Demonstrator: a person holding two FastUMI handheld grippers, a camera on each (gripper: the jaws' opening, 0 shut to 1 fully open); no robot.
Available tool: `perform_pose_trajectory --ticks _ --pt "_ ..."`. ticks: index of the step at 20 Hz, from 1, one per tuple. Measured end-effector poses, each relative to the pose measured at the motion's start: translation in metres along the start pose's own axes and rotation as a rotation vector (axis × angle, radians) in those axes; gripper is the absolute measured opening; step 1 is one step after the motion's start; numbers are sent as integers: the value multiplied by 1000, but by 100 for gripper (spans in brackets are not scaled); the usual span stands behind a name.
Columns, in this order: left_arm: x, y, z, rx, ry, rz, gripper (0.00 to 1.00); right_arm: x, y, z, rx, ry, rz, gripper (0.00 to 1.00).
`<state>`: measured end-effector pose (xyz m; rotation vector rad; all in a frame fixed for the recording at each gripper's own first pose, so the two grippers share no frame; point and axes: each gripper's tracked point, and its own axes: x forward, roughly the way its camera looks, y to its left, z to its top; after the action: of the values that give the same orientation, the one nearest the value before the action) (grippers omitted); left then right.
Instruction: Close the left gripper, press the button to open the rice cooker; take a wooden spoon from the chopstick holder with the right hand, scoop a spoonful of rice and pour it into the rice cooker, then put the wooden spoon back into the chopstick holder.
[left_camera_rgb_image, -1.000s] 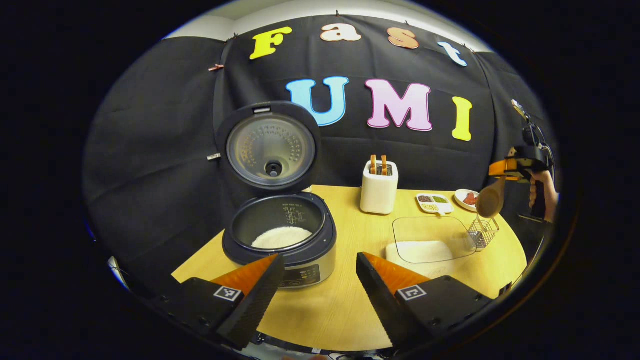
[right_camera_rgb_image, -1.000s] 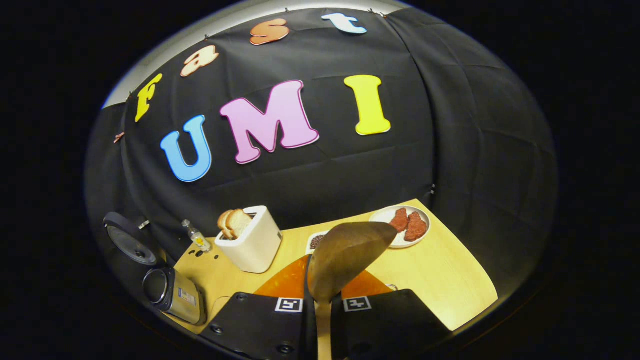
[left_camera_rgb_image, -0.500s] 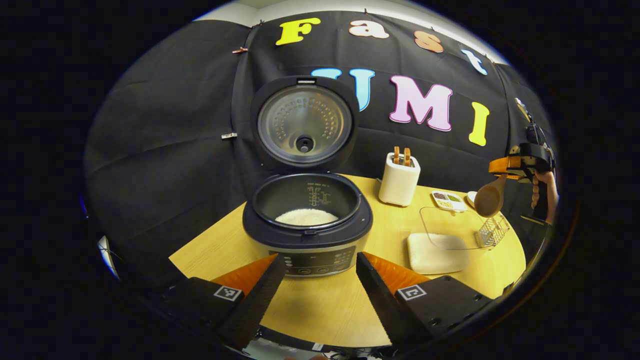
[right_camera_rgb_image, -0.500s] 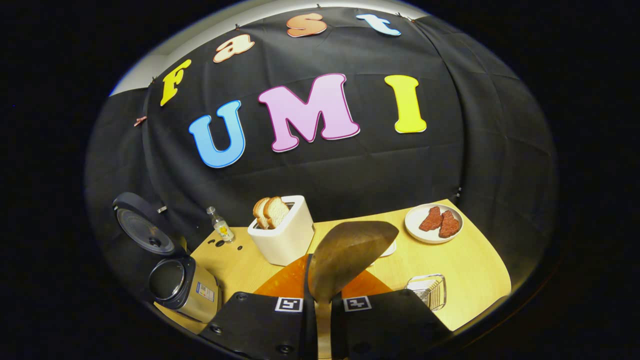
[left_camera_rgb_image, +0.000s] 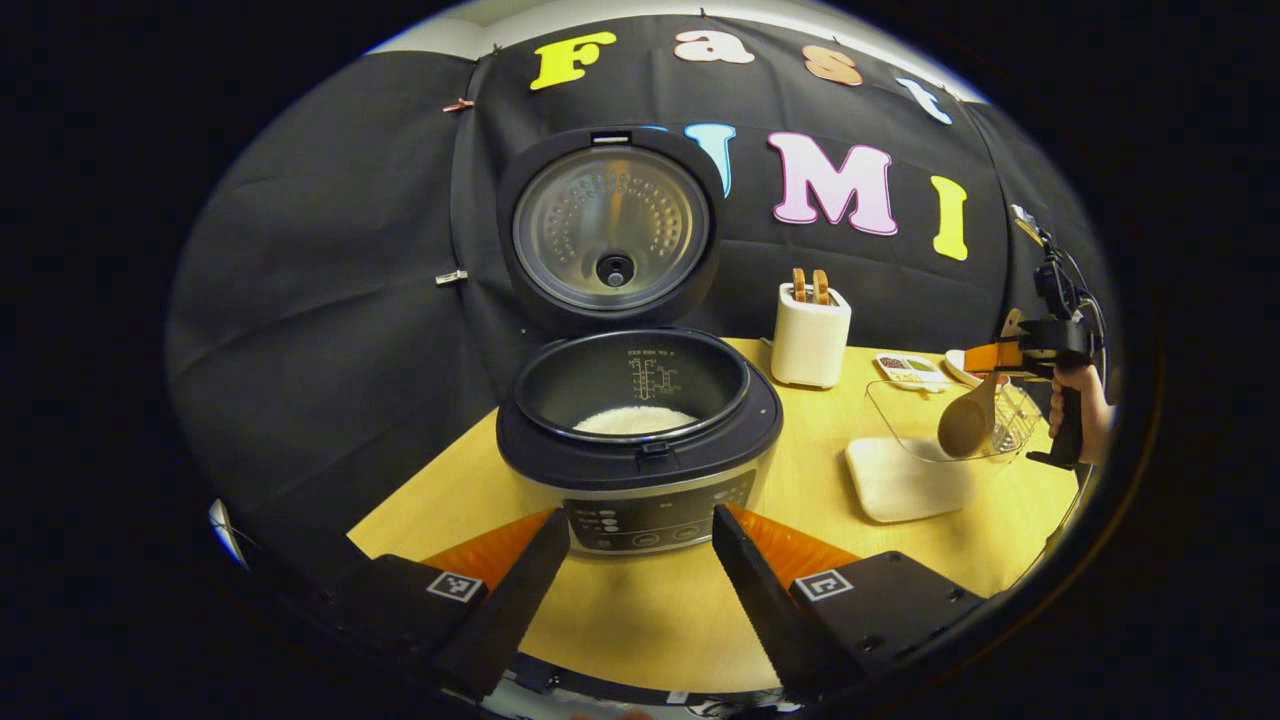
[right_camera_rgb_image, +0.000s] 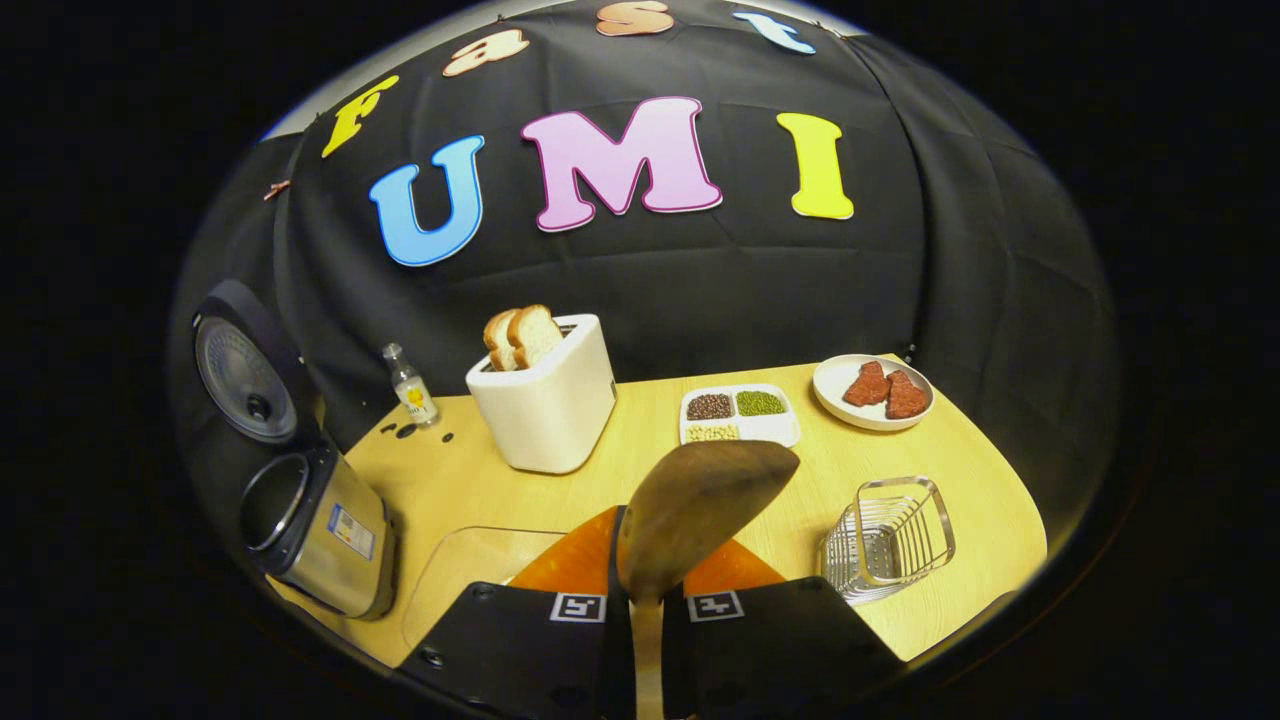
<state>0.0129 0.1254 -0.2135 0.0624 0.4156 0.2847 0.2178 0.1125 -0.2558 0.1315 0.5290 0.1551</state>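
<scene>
Since a second ago you have brought the wooden spoon (right_camera_rgb_image: 700, 510) down: in the left gripper view its bowl now hangs low at the right of the frame, over the glass container of rice (left_camera_rgb_image: 915, 450), where before it hung above the chopstick holder (left_camera_rgb_image: 1012, 418). Your right gripper (right_camera_rgb_image: 648, 625) has both fingers pressed tight on the spoon's handle at the bottom centre of the right gripper view, with the bowl rising above the fingertips. In that view the wire chopstick holder stands at the lower right, the toaster (right_camera_rgb_image: 545, 400) with two bread slices sits centre left, the divided dish of beans (right_camera_rgb_image: 740, 415) is just beyond the spoon, and the plate of meat (right_camera_rgb_image: 872, 392) lies at the right. Your left gripper (left_camera_rgb_image: 640, 585) is wide open and grips nothing; its fingers frame the rice cooker (left_camera_rgb_image: 640, 440) at the centre of its view, lid (left_camera_rgb_image: 610, 225) standing upright and white rice showing in the pot.
</scene>
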Motion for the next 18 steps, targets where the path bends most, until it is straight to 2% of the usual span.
perform_pose_trajectory --ticks 4,9,11,13,18 --pt "6 2 -6 -4 14 -11 97 4 -4 -7 -17 -37 -27 15" --pt "9 -2 -17 -39 36 -22 97 -1 18 -26 -125 -57 4 15" --pt "9 -4 -19 -32 41 -25 97 -3 24 -32 -133 -56 6 15" --pt "7 -3 -20 -28 39 -31 97 -8 31 -36 -84 -40 10 15" --pt "7 -2 -23 -40 55 -30 97 -10 62 -47 88 38 76 15"
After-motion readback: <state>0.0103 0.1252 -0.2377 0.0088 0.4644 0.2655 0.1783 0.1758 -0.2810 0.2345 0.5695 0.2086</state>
